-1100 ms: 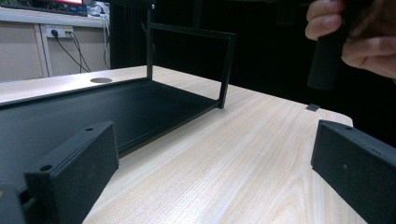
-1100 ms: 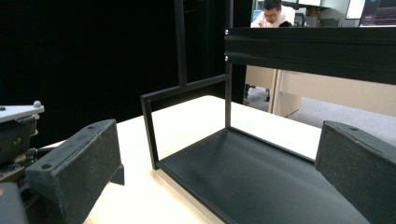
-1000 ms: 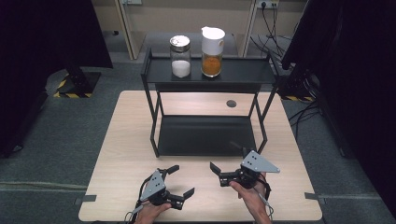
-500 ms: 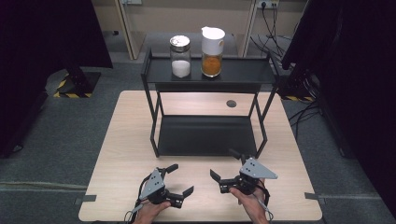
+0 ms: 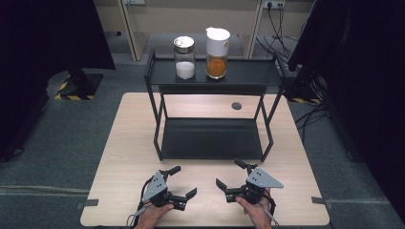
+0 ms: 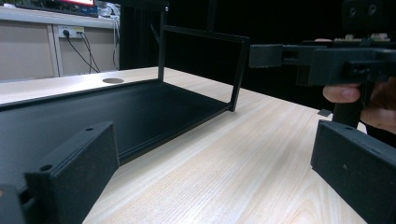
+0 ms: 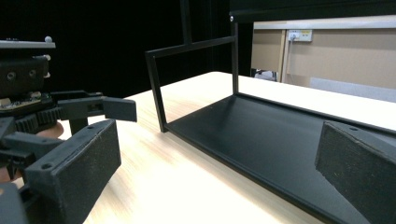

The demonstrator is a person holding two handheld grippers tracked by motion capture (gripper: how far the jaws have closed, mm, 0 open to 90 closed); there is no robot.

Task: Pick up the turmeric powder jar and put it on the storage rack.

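Both grippers are held low over the front of the wooden table point(image 5: 129, 143), in front of a black two-tier rack point(image 5: 212, 138). My left gripper point(image 5: 185, 180) is open with nothing between its jaws, and so is my right gripper point(image 5: 228, 173). Their jaws angle toward each other and the rack. On the rack's top shelf point(image 5: 248, 71) stand a glass jar of white powder point(image 5: 184, 58) and a white-lidded jar of orange contents point(image 5: 217, 46). The left gripper view looks past its open gripper point(image 6: 210, 154) at the lower shelf point(image 6: 116, 107) and the right gripper point(image 6: 327, 60). The right gripper view shows its open gripper point(image 7: 219, 154) and the left gripper point(image 7: 70, 109).
A round cable hole point(image 5: 236, 106) sits in the table behind the rack. The rack's thin legs point(image 5: 157, 138) stand on the table at each corner. Grey floor surrounds the table, with dark curtains at both sides and cables at the back right.
My right gripper has drifted slightly back toward the table's front edge. The left gripper has hardly moved. Both stay open.
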